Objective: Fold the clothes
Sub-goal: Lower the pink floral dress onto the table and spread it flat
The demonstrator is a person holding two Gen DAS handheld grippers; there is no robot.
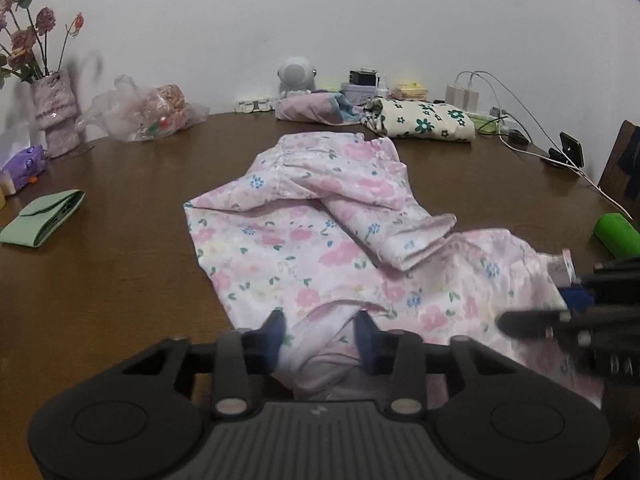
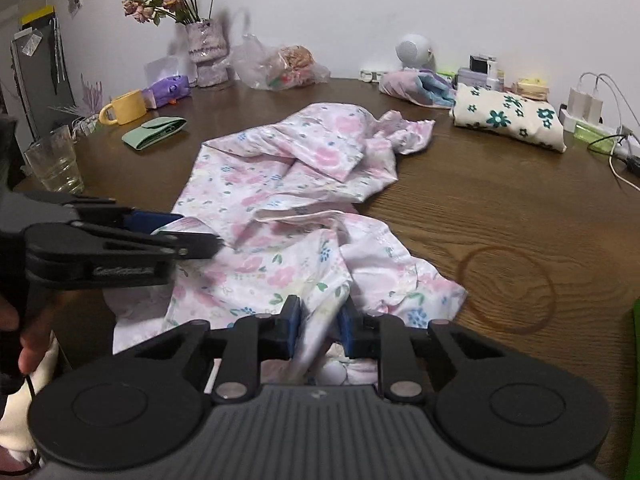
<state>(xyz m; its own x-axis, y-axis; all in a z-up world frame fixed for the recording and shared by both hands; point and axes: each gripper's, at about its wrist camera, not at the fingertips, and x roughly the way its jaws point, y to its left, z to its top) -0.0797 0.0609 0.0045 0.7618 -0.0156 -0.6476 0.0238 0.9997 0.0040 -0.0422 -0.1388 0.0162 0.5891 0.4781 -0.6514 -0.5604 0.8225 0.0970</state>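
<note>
A pale pink floral garment lies crumpled on the brown wooden table, one sleeve folded across its middle. My left gripper sits at the garment's near edge, a raised fold of the cloth pinched between its blue pads. In the right wrist view the same garment spreads ahead, and my right gripper clamps a bunched fold of its near hem. The left gripper enters from the left with cloth between its jaws. The right gripper shows blurred at the garment's right edge.
Folded clothes and a pink bundle lie at the back. A vase of flowers, plastic bag, yellow mug, green pouch and glass stand left. Chargers and cables are at the right.
</note>
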